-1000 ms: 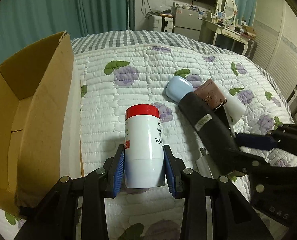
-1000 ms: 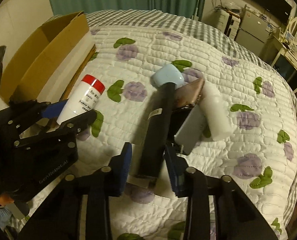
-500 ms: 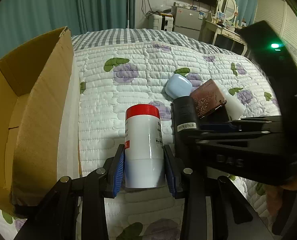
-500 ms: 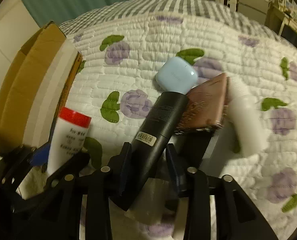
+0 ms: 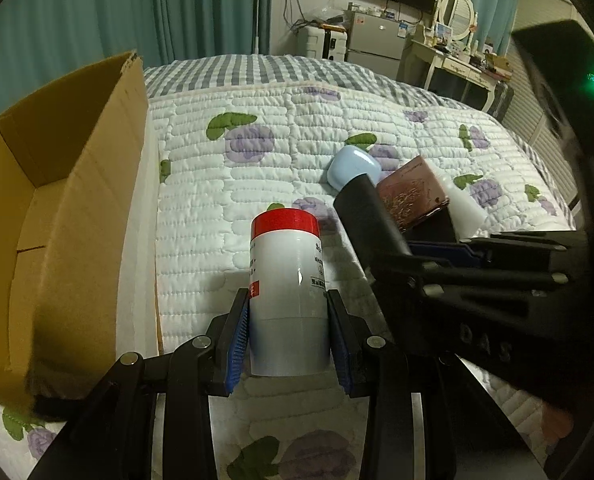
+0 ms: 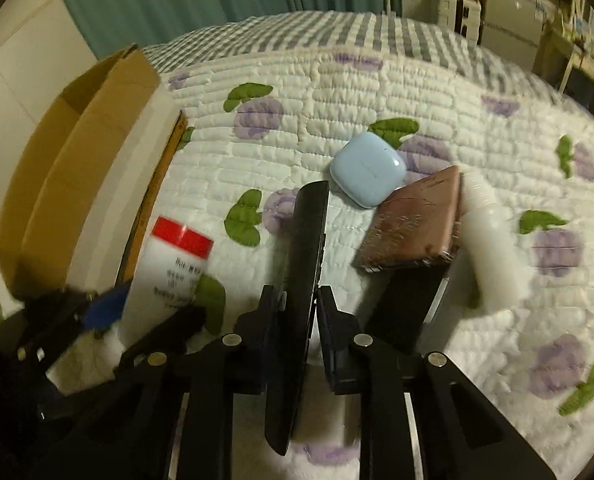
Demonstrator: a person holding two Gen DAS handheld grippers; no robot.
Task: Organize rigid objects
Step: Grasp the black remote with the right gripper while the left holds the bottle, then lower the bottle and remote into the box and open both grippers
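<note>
On the quilted bed (image 5: 225,184), my left claw (image 5: 289,340) grips one bottle (image 5: 287,280), red cap pointing away; my right claw (image 6: 297,332) clamps one black tube (image 6: 303,280) lengthwise, beside one box (image 5: 57,208).

Glossy white plastic on that bottle (image 5: 287,280), smooth red cap. Matt brown cardboard box (image 5: 57,200) sits on soft quilted cloth bedspread (image 5: 217,184). Blue case (image 6: 367,176) looks satin-smooth.

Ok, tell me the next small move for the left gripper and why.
Probably carry the white bottle left, over the cardboard box, then release. The left gripper has its jaws shut on the bottle's lower half, the box stands open just to its left, and nothing lies between them.
</note>
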